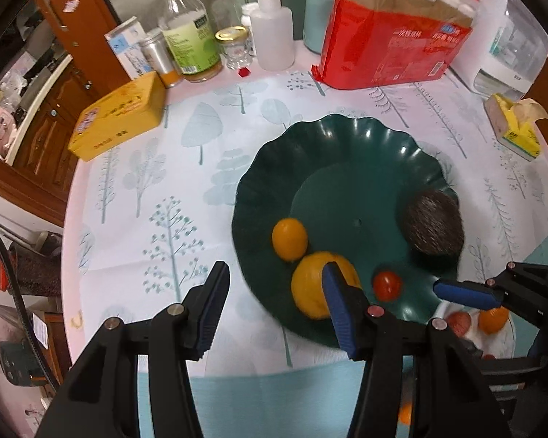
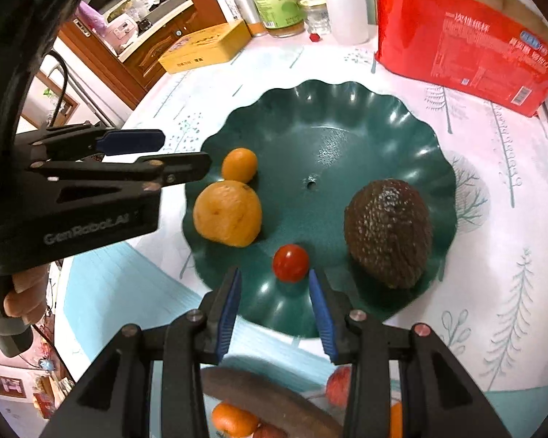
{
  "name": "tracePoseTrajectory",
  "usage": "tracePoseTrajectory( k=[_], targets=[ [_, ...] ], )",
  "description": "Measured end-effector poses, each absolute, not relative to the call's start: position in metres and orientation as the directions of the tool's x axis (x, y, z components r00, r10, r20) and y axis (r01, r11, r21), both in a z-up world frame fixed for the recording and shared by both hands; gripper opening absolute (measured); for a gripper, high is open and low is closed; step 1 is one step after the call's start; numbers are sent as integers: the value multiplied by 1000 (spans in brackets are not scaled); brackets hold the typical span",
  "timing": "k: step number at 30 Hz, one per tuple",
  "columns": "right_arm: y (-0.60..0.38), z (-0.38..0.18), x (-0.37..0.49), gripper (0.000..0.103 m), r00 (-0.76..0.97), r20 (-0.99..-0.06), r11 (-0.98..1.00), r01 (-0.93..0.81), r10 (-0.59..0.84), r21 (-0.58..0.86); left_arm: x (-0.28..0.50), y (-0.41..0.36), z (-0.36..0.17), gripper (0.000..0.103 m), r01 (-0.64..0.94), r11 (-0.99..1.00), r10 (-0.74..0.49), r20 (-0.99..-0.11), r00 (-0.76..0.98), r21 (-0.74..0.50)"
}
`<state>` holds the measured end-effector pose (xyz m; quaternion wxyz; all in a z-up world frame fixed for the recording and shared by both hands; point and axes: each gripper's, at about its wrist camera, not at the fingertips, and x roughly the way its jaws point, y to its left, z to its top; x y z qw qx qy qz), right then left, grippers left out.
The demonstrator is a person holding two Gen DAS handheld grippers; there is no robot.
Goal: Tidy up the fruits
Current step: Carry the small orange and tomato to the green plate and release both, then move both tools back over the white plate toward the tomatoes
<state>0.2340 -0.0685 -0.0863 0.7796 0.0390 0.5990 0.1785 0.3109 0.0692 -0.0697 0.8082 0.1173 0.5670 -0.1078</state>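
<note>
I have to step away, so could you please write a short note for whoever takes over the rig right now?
Left gripper: open, empty, at the plate's near-left rim beside the big orange.
Right gripper: open, empty, just short of the cherry tomato.
On the green plate: big orange, small orange touching it, cherry tomato, avocado.
Done: four fruits are on the plate.
Left: more fruit, orange and reddish pieces, lies in a white dish near the table's front edge, partly hidden; probably move those next.
</note>
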Motion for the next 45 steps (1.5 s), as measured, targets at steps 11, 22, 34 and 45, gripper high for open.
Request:
tracePoseTrajectory(
  k=[11, 22, 34, 45],
  targets=[
    [-60, -17, 188, 39, 315, -890, 927, -284, 331, 244, 229, 81, 1, 58, 282, 955, -34, -905, 423, 95],
    [-68, 41, 130, 39, 405, -850, 916, -350, 337, 196, 146, 72, 60, 68, 270, 959, -58, -865, 498, 91],
    [-104, 58, 71, 39, 477, -826, 926, -352, 300, 133, 74, 26, 61, 69, 351, 936, -168, -849, 502, 22],
    [-141, 33, 42, 39, 510, -823, 947, -306, 251, 98, 41, -13, 19, 69, 378, 926, -214, -838, 503, -10]
  ],
)
